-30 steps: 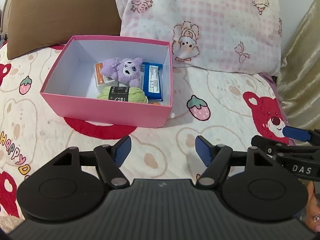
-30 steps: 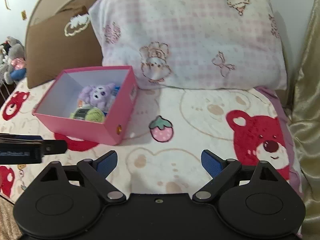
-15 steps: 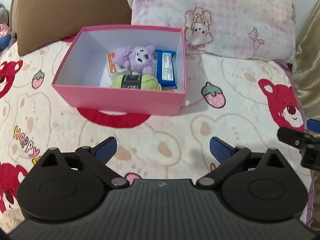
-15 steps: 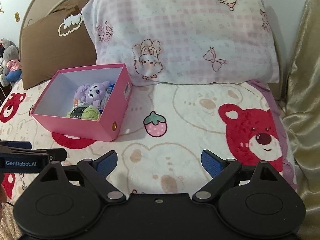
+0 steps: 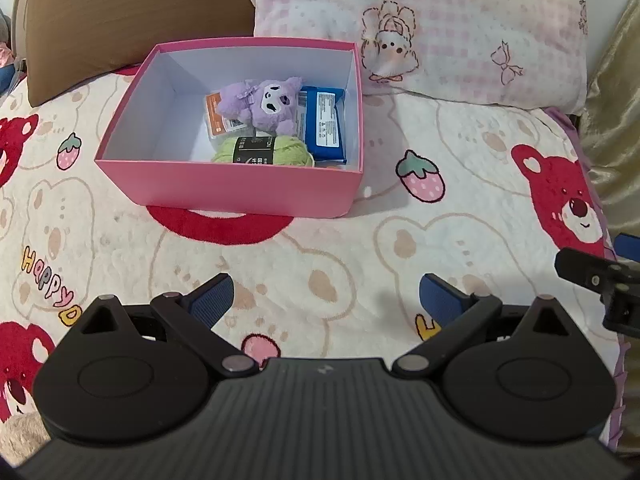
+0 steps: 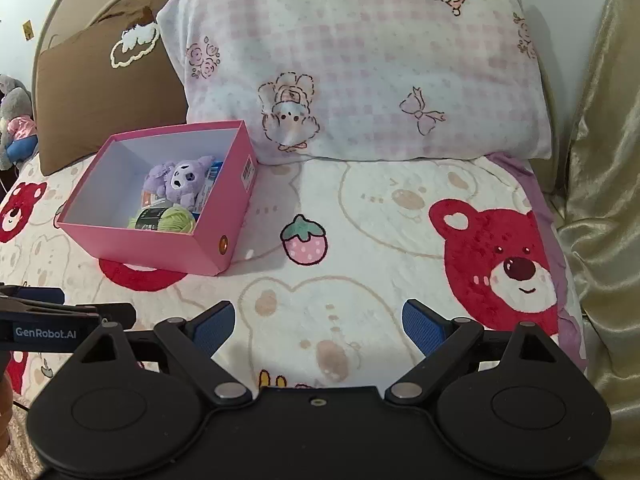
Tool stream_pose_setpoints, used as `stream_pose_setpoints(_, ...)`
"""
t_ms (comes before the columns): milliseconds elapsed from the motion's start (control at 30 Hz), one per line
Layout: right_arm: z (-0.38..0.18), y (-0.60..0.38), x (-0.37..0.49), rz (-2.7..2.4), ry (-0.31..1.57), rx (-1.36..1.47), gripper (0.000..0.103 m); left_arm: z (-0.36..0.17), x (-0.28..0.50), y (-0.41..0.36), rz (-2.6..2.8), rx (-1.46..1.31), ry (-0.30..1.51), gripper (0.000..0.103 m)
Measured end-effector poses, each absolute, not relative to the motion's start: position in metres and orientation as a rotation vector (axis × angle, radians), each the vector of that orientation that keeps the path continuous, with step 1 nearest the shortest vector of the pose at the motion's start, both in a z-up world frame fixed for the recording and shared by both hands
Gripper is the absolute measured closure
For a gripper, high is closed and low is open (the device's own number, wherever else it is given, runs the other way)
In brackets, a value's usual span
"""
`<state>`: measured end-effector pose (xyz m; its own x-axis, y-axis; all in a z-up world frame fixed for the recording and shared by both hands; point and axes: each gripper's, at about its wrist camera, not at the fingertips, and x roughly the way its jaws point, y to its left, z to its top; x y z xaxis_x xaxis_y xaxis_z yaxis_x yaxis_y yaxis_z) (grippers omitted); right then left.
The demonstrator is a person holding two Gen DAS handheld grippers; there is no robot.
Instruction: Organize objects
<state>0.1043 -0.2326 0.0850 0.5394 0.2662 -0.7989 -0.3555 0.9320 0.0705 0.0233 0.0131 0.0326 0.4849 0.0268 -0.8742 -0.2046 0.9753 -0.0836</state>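
Note:
A pink box point(image 5: 240, 188) point(image 6: 160, 248) stands open on the bed. Inside lie a purple plush toy point(image 5: 262, 104) point(image 6: 180, 178), a green yarn ball point(image 5: 262, 151) point(image 6: 172, 220), a blue packet point(image 5: 325, 128) and an orange packet point(image 5: 216, 118). My left gripper point(image 5: 326, 300) hangs open over the blanket in front of the box, nothing between its blue pads. My right gripper point(image 6: 318, 322) is open too, empty, to the right of the box. Each gripper's tip shows at the edge of the other's view.
The bed carries a bear-and-strawberry blanket point(image 5: 420, 232). A pink checked pillow point(image 6: 360, 64) and a brown cushion point(image 5: 132, 12) lean behind the box. A gold curtain point(image 6: 600, 184) hangs on the right. A grey stuffed toy point(image 6: 16, 120) sits far left.
My left gripper's jaws spread wider and the view tipped down a little, so the box sits higher in frame. The right gripper stayed open and shifted slightly.

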Motion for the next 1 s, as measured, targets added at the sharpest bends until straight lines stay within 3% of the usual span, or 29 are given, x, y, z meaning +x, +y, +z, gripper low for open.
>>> stream_pose_setpoints(1000,0.0797,-0.2363,0.1054,0.354,0.97,-0.09,0.01,0.028,0.0225,0.009,0.157,-0.171,1.056,0.002)
